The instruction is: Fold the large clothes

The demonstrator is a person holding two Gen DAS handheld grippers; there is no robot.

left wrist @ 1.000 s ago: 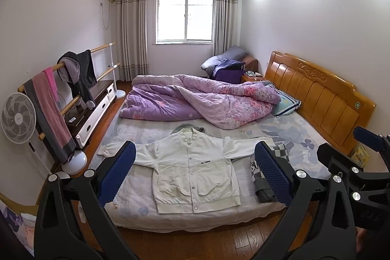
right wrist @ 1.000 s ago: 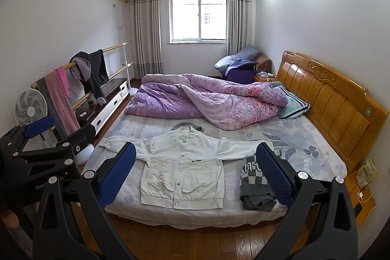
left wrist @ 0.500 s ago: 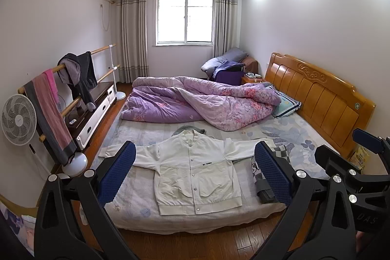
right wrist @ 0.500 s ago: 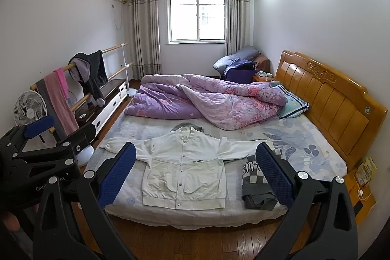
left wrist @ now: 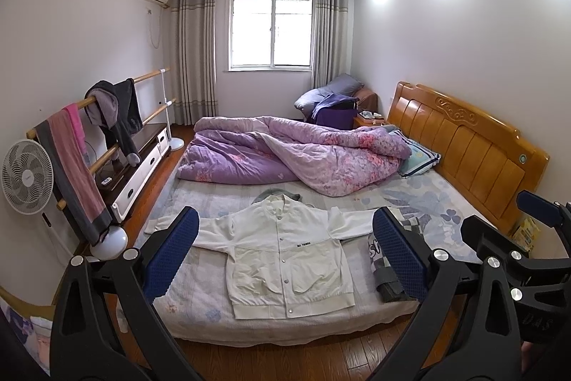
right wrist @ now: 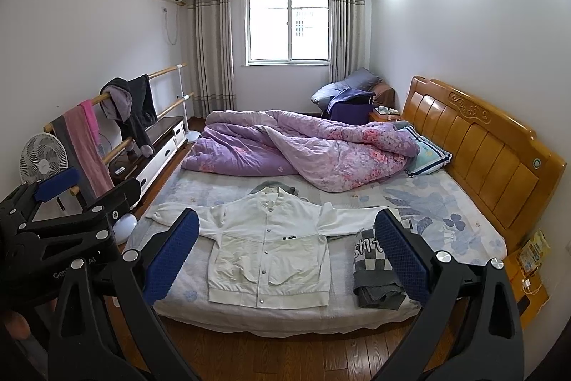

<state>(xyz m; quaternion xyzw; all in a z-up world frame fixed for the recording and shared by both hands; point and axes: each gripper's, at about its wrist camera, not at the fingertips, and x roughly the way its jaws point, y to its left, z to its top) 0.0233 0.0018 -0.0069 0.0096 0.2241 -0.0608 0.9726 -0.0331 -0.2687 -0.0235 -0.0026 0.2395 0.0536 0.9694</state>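
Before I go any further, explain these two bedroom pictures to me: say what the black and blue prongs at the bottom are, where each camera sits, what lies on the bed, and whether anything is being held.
No robot is here. A person carries two hand-held grippers, each with a wide-angle camera looking forward along its two blue-padded fingers. One picture comes from the left gripper, the other from the right gripper; each view also catches the other tool at its edge. Both stand open, off the bed, holding nothing. On the bed a white jacket lies flat, buttoned, sleeves spread. To its right sits a folded grey checked garment. Behind lie a rumpled purple quilt and a pillow. The jacket is not yet folded.
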